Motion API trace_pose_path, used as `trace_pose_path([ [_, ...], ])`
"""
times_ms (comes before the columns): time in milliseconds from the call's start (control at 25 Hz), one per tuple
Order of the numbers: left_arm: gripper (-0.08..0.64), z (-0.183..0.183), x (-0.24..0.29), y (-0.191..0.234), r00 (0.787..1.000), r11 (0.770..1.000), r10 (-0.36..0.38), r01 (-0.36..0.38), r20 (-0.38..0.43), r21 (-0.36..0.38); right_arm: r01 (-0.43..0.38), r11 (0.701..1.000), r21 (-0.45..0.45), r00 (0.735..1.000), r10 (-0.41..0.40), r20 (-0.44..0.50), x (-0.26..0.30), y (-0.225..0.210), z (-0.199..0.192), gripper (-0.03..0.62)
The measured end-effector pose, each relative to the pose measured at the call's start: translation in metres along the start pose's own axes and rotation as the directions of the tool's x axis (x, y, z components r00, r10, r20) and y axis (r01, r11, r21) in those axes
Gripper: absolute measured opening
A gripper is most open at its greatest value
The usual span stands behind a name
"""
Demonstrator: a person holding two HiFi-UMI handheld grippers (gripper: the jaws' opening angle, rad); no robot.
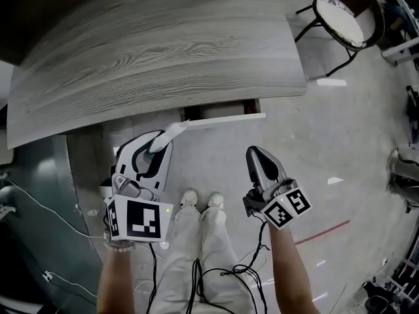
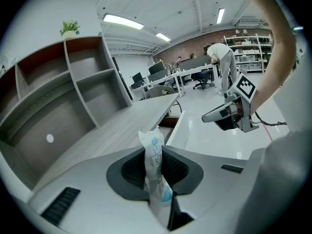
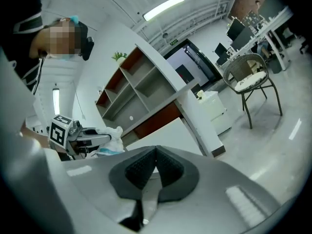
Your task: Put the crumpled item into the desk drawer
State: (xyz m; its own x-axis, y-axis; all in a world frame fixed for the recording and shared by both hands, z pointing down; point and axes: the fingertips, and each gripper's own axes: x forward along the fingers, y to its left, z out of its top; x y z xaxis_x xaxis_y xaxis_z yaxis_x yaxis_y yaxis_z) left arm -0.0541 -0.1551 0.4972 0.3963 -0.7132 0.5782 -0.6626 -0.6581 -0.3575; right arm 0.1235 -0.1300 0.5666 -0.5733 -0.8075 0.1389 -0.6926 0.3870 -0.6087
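A crumpled white and blue wrapper (image 1: 171,133) sticks out of my left gripper (image 1: 159,141), which is shut on it just below the desk's front edge. In the left gripper view the wrapper (image 2: 151,143) stands pinched between the dark pads (image 2: 132,172). The desk drawer (image 1: 226,118) is pulled out a little under the grey wooden desktop (image 1: 163,51), just right of the wrapper's tip. My right gripper (image 1: 253,154) hangs below the drawer, shut with nothing in it; in its own view the jaws (image 3: 156,152) meet. It also shows my left gripper (image 3: 80,138) with the wrapper (image 3: 109,139).
A chair (image 1: 344,18) stands on the floor at the desk's right end. An open shelf unit (image 3: 136,87) rises behind the desk. The person's shoes (image 1: 201,201) are below the drawer, and cables (image 1: 196,280) trail down between the arms.
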Motion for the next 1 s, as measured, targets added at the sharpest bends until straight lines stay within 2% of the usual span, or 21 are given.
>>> trace_pose_path([
  [160, 0.057, 0.02, 0.008, 0.0, 1.0, 0.998, 0.009, -0.009, 0.0, 0.061, 0.007, 0.998, -0.069, 1.0, -0.007, 0.006, -0.014, 0.013, 0.023, 0.009],
  [320, 0.058, 0.032, 0.024, -0.007, 0.999, 0.983, 0.03, -0.025, -0.028, 0.183, 0.02, 0.996, -0.088, 0.999, -0.017, 0.029, -0.029, 0.02, 0.039, 0.009],
  [440, 0.058, 0.037, 0.038, -0.013, 0.996, 0.957, 0.057, -0.036, -0.065, 0.289, 0.04, 0.996, -0.086, 0.998, -0.036, 0.048, -0.039, 0.021, 0.048, 0.009],
  [640, 0.058, 0.041, 0.062, -0.031, 0.99, 0.892, 0.081, -0.019, -0.119, 0.451, 0.03, 0.996, -0.089, 0.998, -0.025, 0.051, -0.053, 0.025, 0.051, 0.009],
  [720, 0.058, 0.043, 0.07, -0.036, 0.988, 0.874, 0.083, -0.01, -0.128, 0.485, 0.016, 0.995, -0.1, 0.999, -0.012, 0.04, -0.056, 0.028, 0.049, 0.009],
  [1000, 0.058, 0.043, 0.098, -0.046, 0.984, 0.849, 0.06, 0.039, -0.169, 0.527, 0.019, 0.994, -0.105, 0.999, -0.014, 0.039, -0.06, 0.027, 0.046, 0.009],
])
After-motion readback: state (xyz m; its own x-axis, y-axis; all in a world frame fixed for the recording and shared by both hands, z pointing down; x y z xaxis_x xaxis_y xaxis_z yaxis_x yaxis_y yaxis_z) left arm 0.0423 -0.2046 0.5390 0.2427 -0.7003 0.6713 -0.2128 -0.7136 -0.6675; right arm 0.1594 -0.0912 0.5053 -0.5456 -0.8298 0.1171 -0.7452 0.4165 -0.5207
